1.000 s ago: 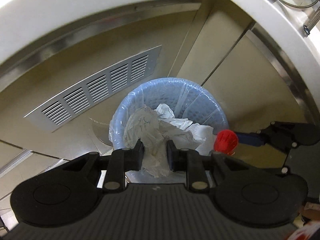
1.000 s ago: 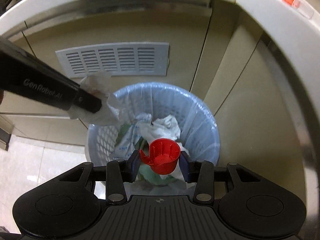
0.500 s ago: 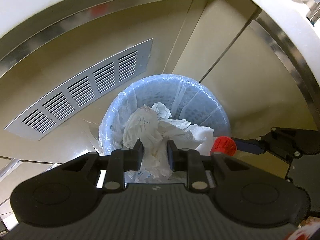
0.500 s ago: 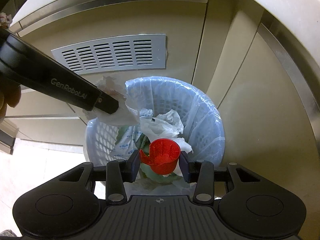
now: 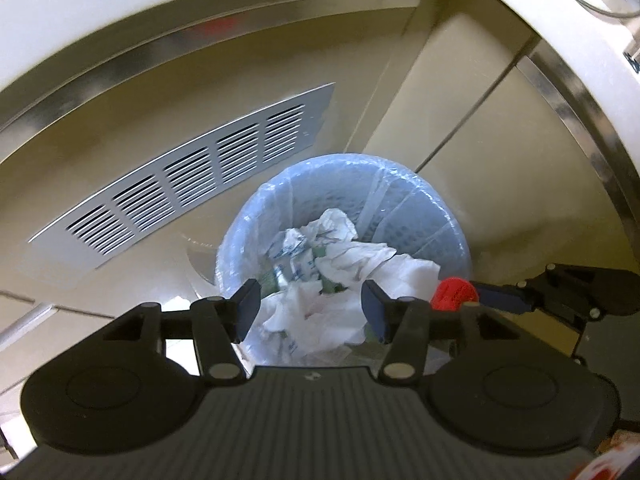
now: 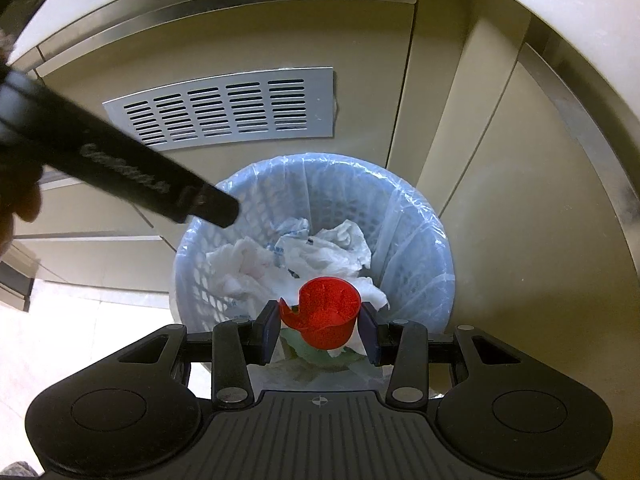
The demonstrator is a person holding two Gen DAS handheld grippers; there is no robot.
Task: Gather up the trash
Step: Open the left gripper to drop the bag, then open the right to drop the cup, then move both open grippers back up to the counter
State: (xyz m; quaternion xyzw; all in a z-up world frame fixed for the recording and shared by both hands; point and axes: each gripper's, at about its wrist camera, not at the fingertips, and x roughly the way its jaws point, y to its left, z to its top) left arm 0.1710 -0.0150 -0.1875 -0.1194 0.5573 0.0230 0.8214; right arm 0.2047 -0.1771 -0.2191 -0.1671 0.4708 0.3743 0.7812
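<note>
A pale blue mesh trash basket (image 5: 424, 216) (image 6: 404, 216) with a clear liner stands below me, holding crumpled white paper (image 5: 316, 316) (image 6: 248, 268). My left gripper (image 5: 310, 312) is open and empty above the basket. In the right wrist view it shows as a black bar (image 6: 120, 168) reaching over the basket's left rim. My right gripper (image 6: 320, 326) is shut on a small red plastic cup (image 6: 326, 312) above the basket's near side. The cup also shows in the left wrist view (image 5: 454, 294), at the basket's right rim.
Beige cabinet panels stand behind the basket, with a silver vent grille (image 5: 188, 176) (image 6: 228, 110) at the left. A white countertop edge (image 5: 160, 32) (image 6: 560, 20) curves overhead. Pale floor tile (image 6: 80, 340) lies at the lower left.
My left gripper has opened and let go of the crumpled white paper, which now lies in the basket. Both grippers have moved closer over the basket. The right still holds the red cup.
</note>
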